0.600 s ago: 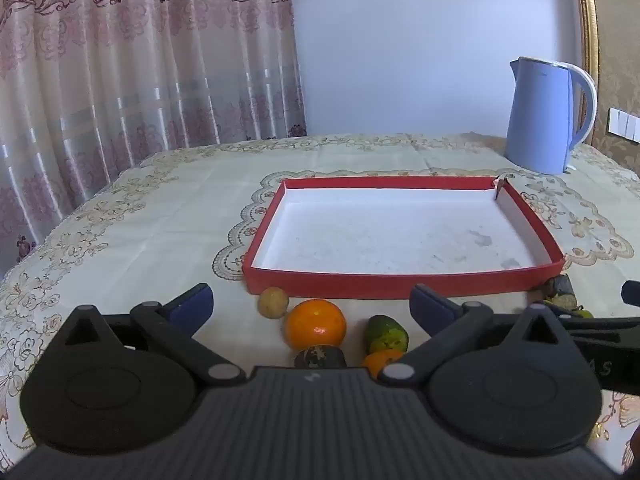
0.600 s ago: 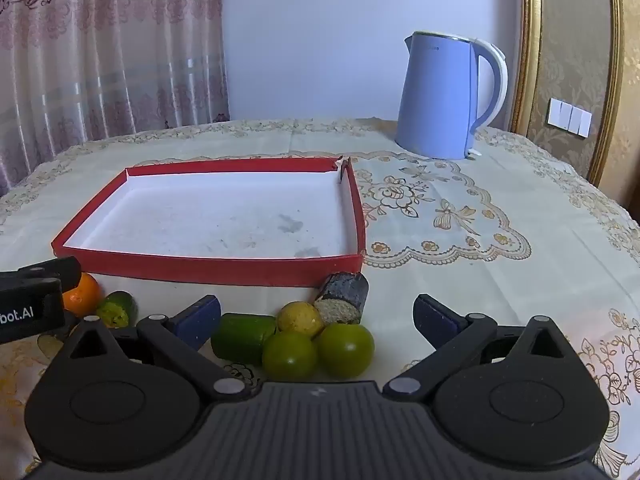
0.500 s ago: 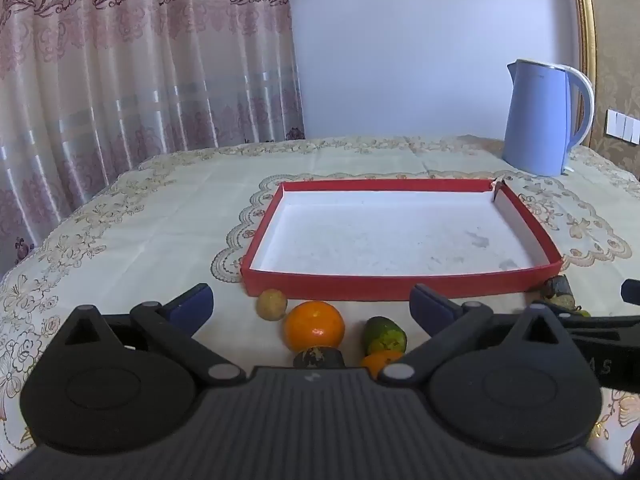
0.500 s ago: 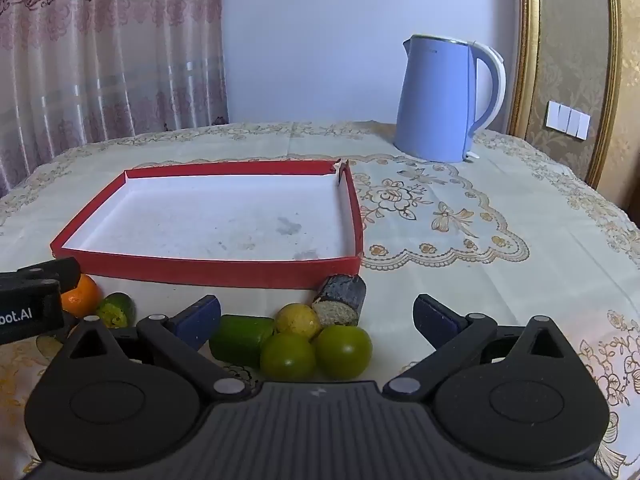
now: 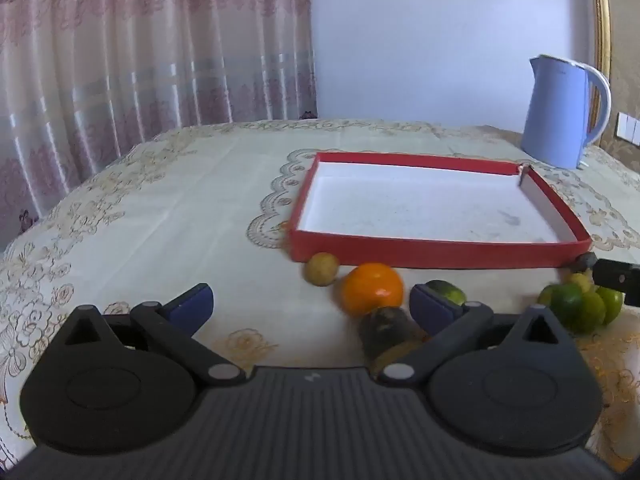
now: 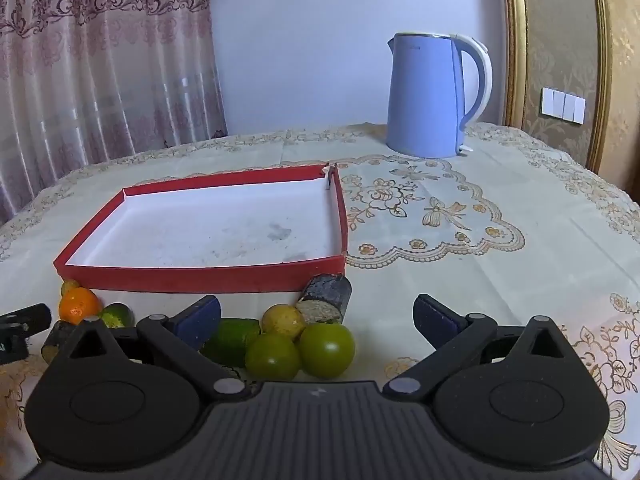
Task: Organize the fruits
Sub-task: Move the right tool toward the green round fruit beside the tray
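I'm holding the left gripper (image 5: 312, 306) spread wide, nothing between its pads, hovering low over the counter (image 5: 180, 208) with its patterned cloth. I'm looking at the red tray (image 5: 440, 247) sitting empty, white floor bare, all fruit lying outside along its near wall. On the left side I'm seeing a small yellowish fruit (image 5: 321, 268) touching the tray wall, an orange (image 5: 372, 289) just beside it, a dark stubby piece (image 5: 386, 330) in front of the orange, and a small green fruit (image 5: 446, 291) partly hidden behind the right finger. I'm keeping the right gripper (image 6: 316, 314) spread wide too, pinching nothing. Between its fingers I'm seeing two green round fruits (image 6: 300, 350) touching each other, a yellow fruit (image 6: 283, 321) behind them, a green cucumber-like piece (image 6: 232, 338) to their left, and a dark cut cylinder (image 6: 326, 295) leaning by the tray's near corner. A blue kettle (image 6: 428, 96) is standing well behind the tray.
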`<state>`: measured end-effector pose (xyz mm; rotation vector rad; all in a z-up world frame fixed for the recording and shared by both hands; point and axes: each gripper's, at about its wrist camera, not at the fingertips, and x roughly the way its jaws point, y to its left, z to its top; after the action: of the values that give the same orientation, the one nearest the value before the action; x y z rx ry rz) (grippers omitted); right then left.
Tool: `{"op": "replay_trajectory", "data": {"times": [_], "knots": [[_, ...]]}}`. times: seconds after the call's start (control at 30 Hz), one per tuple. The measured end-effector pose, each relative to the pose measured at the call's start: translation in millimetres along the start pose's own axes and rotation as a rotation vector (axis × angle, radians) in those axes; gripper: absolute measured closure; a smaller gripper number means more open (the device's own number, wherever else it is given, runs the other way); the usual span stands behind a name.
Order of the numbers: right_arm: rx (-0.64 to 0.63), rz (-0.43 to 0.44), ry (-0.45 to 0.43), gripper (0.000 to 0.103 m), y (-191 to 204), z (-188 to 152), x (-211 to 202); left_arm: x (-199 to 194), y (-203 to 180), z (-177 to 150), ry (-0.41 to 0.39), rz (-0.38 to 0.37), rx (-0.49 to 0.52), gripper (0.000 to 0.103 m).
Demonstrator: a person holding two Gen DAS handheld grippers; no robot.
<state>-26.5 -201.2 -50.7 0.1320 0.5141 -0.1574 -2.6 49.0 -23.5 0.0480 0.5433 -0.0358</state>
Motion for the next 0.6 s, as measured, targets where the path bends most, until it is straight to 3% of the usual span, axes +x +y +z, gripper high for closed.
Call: {"op": "replay_trajectory", "data": {"times": [0.33,0.6], "knots": [[-0.029,-0.001,-0.015,0.0,-20.4,-14.5,-7.1,9.1,-10.7,-11.3,0.005,-0.039,0.061,0.0],[-0.073,0.002,-0.051,0.0,-25.4,-25.2,-14.8,16.1,-1.5,-11.2,0.001,-0.092,0.009,0.0]]}}
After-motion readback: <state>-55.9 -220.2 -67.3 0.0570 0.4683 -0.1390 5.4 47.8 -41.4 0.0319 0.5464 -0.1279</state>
